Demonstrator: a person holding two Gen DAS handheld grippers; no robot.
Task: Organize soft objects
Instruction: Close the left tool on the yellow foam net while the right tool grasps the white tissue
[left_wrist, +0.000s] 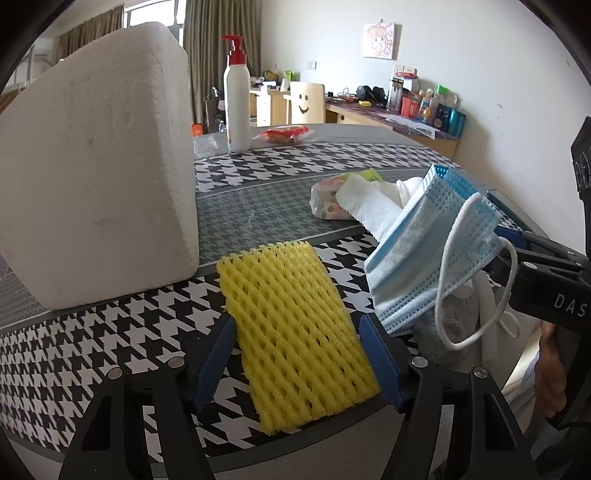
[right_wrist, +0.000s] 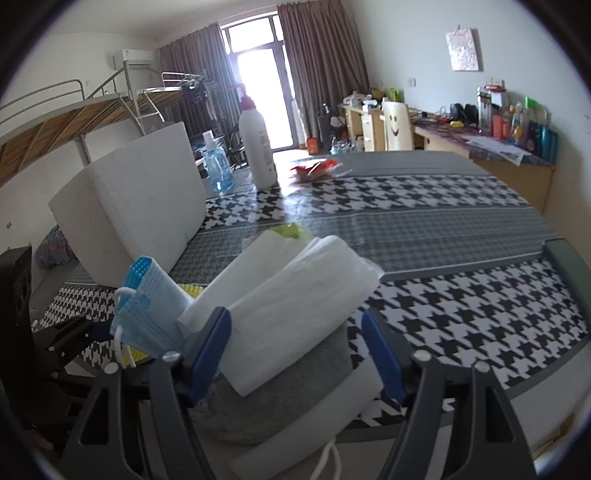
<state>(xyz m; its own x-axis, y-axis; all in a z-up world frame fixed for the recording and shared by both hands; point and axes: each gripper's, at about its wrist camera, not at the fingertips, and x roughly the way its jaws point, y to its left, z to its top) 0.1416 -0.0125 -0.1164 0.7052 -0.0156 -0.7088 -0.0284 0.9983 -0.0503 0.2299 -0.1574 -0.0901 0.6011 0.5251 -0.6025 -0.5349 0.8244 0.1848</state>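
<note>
Left wrist view shows the left gripper part-open, its blue pads either side of a yellow foam net that lies flat on the houndstooth table; whether the pads touch it cannot be told. Just right of the net a blue face mask leans on white tissue, and a white foam box stands behind on the left. Right wrist view has the right gripper part-open around a folded white cloth resting on a grey cloth; the left pad meets the white cloth's edge, the right pad stands clear. A white pump bottle stands further back.
</note>
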